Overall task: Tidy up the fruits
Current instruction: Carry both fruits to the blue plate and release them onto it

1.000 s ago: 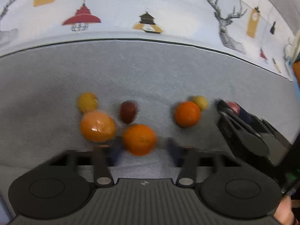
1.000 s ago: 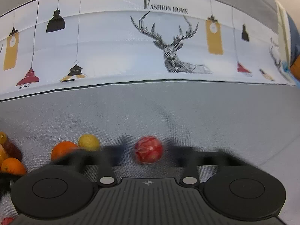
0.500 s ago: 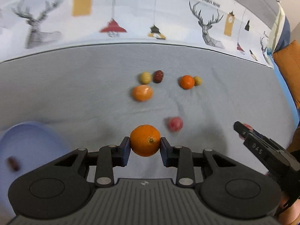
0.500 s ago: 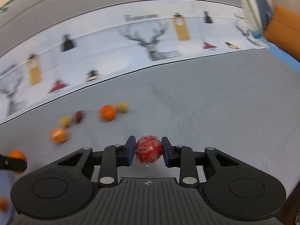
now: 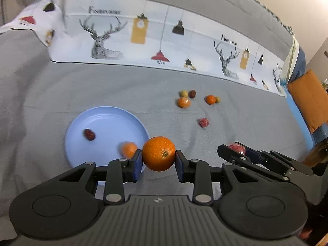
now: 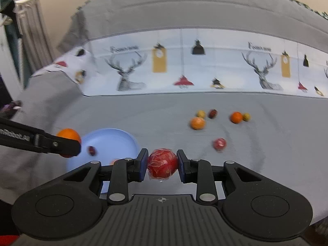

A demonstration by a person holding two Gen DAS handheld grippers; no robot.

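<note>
Grey bedspread (image 5: 102, 86): blue plate (image 5: 106, 119) (date (image 5: 89, 134), orange (image 5: 128, 149))

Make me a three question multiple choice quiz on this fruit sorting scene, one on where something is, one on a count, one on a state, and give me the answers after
1. Where is the blue plate relative to the loose fruit on the grey cloth, in the left wrist view?
A. To their left
B. To their right
C. Underneath them

2. How many fruits lie on the plate?
A. None
B. Two
C. Five

3. What is the right gripper doing?
A. Open, empty
B. Shut on a red wrapped fruit
C. Shut on a banana

Answers: 1 A, the plate sits left of the cluster. 2 B, a dark red fruit and a small orange one lie there. 3 B, the jaws press on both its sides.
</note>
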